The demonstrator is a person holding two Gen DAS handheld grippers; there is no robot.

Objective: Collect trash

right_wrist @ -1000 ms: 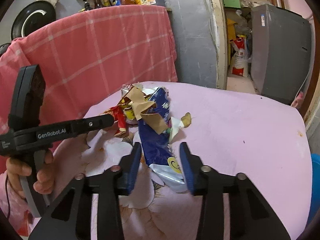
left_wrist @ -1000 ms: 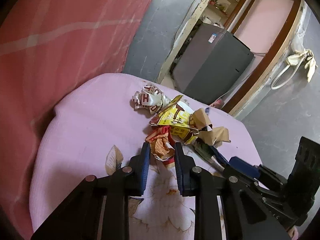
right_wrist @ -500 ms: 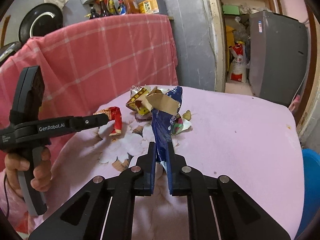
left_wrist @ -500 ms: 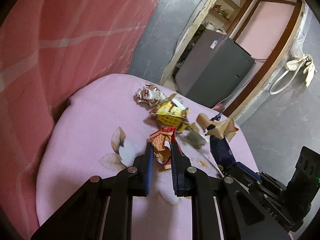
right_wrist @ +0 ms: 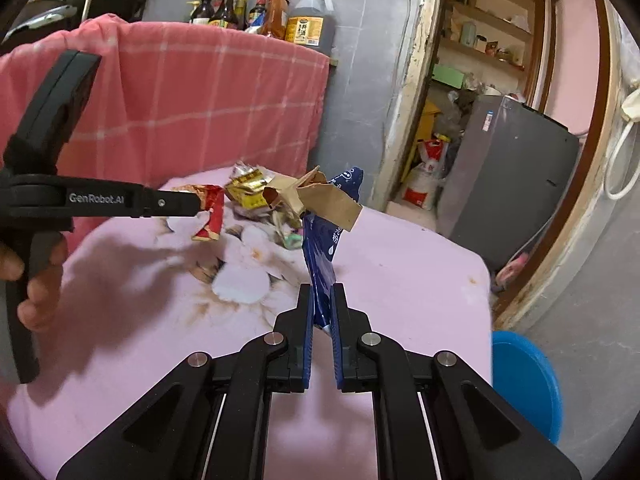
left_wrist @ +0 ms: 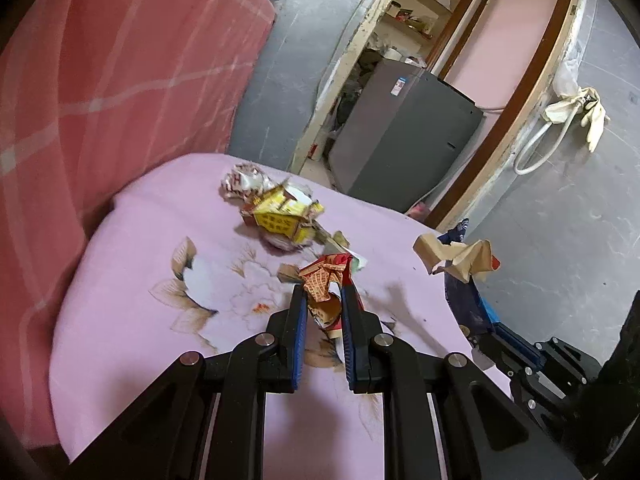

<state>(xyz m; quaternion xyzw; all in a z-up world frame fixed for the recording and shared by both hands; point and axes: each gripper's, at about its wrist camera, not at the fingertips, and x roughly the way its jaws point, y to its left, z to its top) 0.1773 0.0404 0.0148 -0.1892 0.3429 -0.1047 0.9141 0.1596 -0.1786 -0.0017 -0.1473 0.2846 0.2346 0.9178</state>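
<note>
My left gripper (left_wrist: 322, 294) is shut on a crumpled red wrapper (left_wrist: 326, 280) and holds it above the pink table cloth (left_wrist: 160, 320); it also shows in the right wrist view (right_wrist: 210, 216). My right gripper (right_wrist: 321, 294) is shut on a long blue bag (right_wrist: 322, 248), lifted off the table with a brown paper scrap (right_wrist: 328, 200) hanging on its top end. A yellow crushed box (left_wrist: 282, 220) and a white-red crumpled wrapper (left_wrist: 242, 180) lie on the table's far side.
A blue bin (right_wrist: 524, 380) stands on the floor right of the table. A red checked cloth (right_wrist: 192, 100) covers a counter with bottles behind. A grey fridge (left_wrist: 400, 140) stands by the doorway.
Both grippers closed on their trash and lifted it. The red wrapper and the blue bag with the brown paper came up off the pile and back from it.
</note>
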